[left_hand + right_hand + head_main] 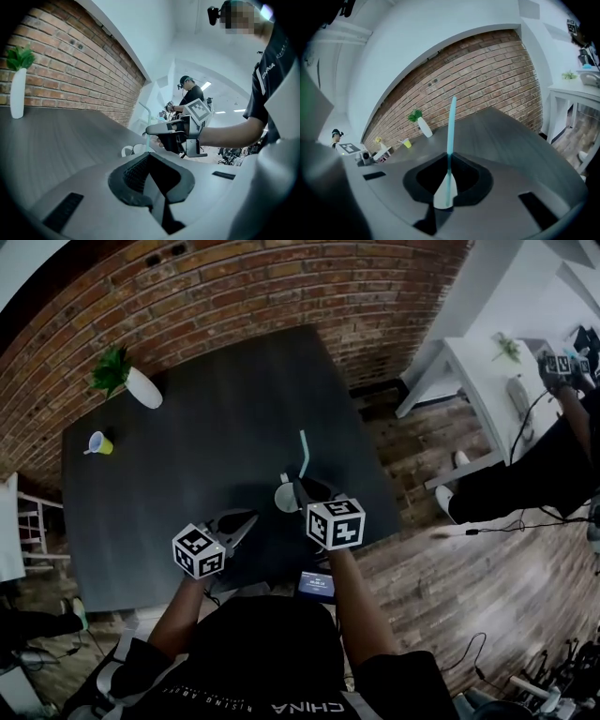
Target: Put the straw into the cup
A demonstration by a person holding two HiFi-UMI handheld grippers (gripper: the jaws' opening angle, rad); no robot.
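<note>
- The right gripper [448, 183] has its fingers closed on the straw [451, 131]. It pinches the straw low on the shaft, so most of the length rises above the fingers. Such a low hold probably keeps the short end underneath steady for aiming.
- The straw stands between those fingers, near upright with a slight lean. The cup [286, 495] rests on the table [187, 446] just beside and below the fingertips, on their left in the head view. By that layout, the step in hand appears to be bringing the straw's bottom end to the cup's mouth.
- In the left gripper view, the straw's lower end comes down past the right gripper's fingers to about the cup's rim. Whether the tip is inside the cup cannot be told.
- The left gripper [150, 176] has its fingers shut together with nothing between them. The cup lies ahead of its fingertips, near but not touching. It seems to be kept out of the way, or ready to steady the cup if needed.
- The straw is thin, pale teal and smooth. It is straight along most of its shaft, and its top section angles off in the left gripper view. It looks light and could pivot in the grip if it catches the rim.
- The cup is small, white and open at the top, with what looks like a handle.
</note>
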